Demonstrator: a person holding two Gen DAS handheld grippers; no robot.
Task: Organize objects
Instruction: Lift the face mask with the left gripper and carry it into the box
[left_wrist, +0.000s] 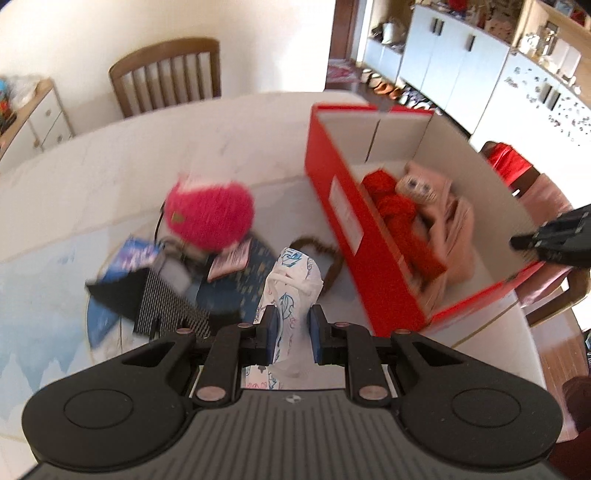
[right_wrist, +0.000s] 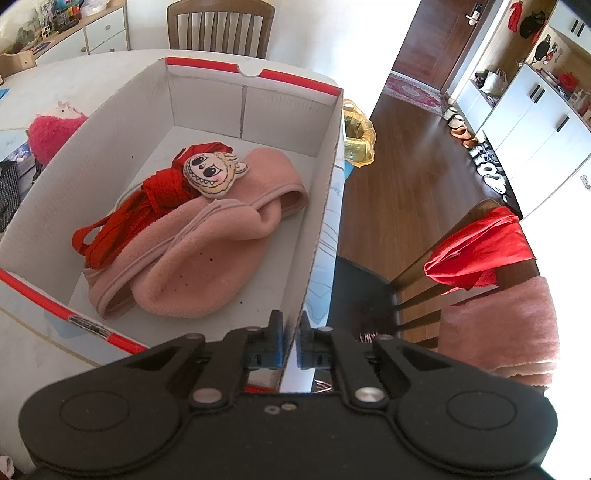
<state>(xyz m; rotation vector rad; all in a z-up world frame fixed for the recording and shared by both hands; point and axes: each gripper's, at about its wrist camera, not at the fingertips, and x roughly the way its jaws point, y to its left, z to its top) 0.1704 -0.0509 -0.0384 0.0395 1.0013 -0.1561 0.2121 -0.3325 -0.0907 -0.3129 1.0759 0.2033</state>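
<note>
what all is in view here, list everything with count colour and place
box: 1, red outside, white inside, open on the table
pink fleece hat: 1, pink, in the box
red knit item: 1, red, in the box beside the hat
cartoon face patch: 1, cream, on top of the hat
fuzzy hat: 1, bright pink, on the table left of the box
printed white cloth: 1, white with blue print, between the left jaws
dark fabrics: a pile, black and navy, under the fuzzy hat
table: 1, pale
chairs: 2, brown wood
left gripper: black, shut on the cloth
right gripper: black, shut on the box wall
</note>
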